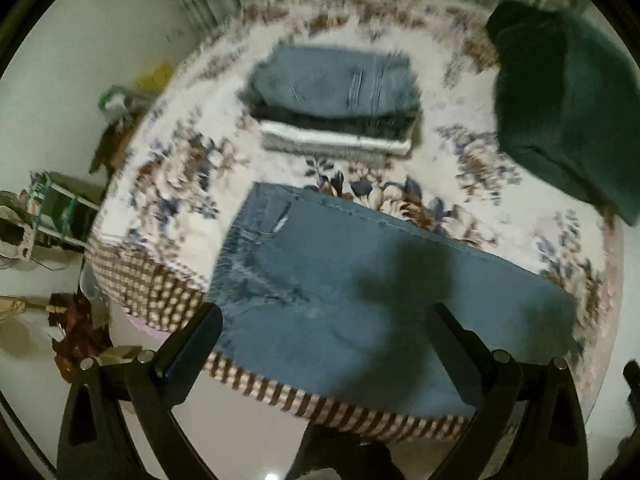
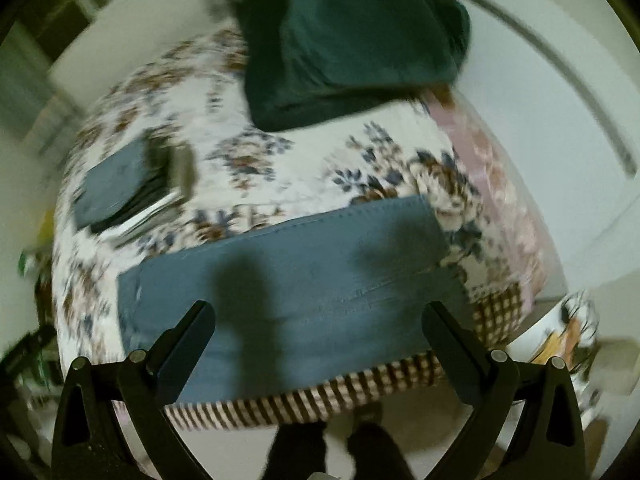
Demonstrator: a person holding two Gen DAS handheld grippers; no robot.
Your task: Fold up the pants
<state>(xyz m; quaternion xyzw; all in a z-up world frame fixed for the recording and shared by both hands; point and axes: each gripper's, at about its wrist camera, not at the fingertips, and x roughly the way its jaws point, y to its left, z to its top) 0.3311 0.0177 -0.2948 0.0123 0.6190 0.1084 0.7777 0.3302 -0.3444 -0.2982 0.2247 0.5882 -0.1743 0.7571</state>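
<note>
Pants point(image 1: 360, 280) in blue denim lie flat along the near edge of the bed point(image 1: 192, 168), already doubled leg on leg. In the left wrist view their waist end, with a pocket and worn patches, is toward the left. A stack of folded clothes point(image 1: 336, 104) sits beyond the pants, well apart from them, and a dark green bundle point(image 1: 560, 108) lies beyond them to the right. The left claw point(image 1: 328, 320) hangs above the pants near the waist, spread wide and holding nothing.

In the right wrist view the hem end of the pants point(image 2: 304, 288) reaches toward the bed's right corner. The dark green bundle point(image 2: 348, 36) is beyond the pants and the stack of folded clothes point(image 2: 132, 184) beyond them to the left. The right claw point(image 2: 320, 320) hovers over the leg end, also spread and empty.

The step in hand looks like the crosswise fold. To do it well, each claw probably wants to pinch both layers at a corner of the hem, lift together, and carry it to the waist with the edges kept square.
</note>
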